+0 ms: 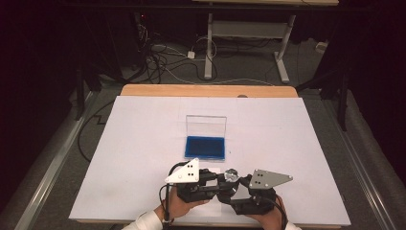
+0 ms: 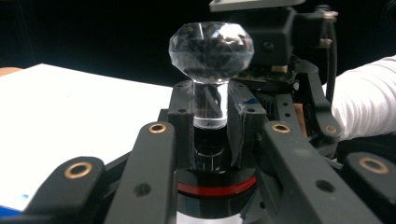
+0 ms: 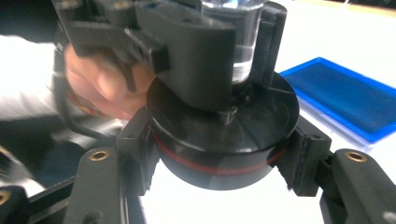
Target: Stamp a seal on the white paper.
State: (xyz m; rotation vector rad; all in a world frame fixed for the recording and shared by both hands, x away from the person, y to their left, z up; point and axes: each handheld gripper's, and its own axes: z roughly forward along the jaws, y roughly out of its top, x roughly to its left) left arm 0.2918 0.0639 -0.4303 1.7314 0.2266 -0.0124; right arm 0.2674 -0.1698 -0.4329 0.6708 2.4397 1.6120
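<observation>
**Two claws share one crystal stamp**

Near the tabletop's (image 1: 143, 143) front edge, the right claw (image 3: 219, 154) pinches the stamp's black round base (image 3: 224, 140), its jaws pressed on either side of the red-ringed disc. Directly above that base, the left claw (image 2: 211, 116) pinches the clear stem (image 2: 211, 105) under the faceted crystal knob (image 2: 211, 49). Beyond the stamp, farther up the white sheet, lies the blue tray (image 1: 205, 147) with its clear lid (image 1: 206, 125) standing upright behind it.

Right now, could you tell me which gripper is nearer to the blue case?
Left, narrowly. The left gripper sits just in front of the blue case, clamping the crystal stamp's stem; the right gripper is further toward the person and to the right, clamped on its black base.
</observation>
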